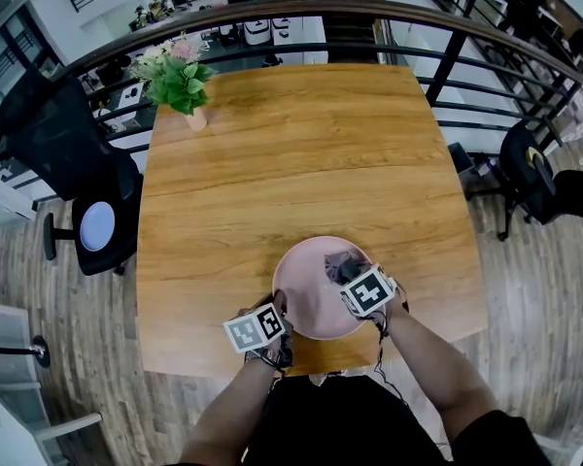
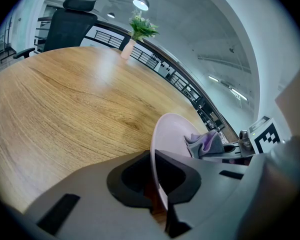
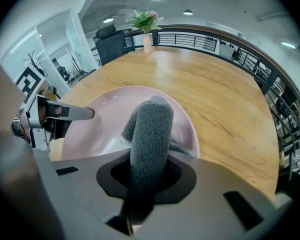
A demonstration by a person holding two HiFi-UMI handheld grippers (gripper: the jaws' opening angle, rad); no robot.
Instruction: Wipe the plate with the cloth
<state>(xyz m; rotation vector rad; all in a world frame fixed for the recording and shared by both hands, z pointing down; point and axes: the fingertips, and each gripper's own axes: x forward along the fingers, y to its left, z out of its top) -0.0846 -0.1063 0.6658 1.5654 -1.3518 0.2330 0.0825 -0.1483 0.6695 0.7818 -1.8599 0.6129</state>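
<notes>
A pink plate point(image 1: 306, 294) rests near the front edge of the wooden table point(image 1: 282, 153). My left gripper point(image 1: 275, 311) is shut on the plate's left rim point(image 2: 155, 176), which runs edge-on between its jaws. My right gripper point(image 1: 348, 278) is shut on a grey cloth point(image 3: 149, 139) and holds it down onto the right part of the plate point(image 3: 97, 124). In the left gripper view the cloth point(image 2: 206, 143) shows bunched over the plate's far side. In the head view the cloth point(image 1: 341, 265) peeks out just beyond the right gripper's marker cube.
A small vase of flowers point(image 1: 182, 81) stands at the table's far left corner. A black office chair point(image 1: 73, 168) is left of the table, another chair point(image 1: 530, 178) to the right. A dark railing point(image 1: 369, 13) runs behind the table.
</notes>
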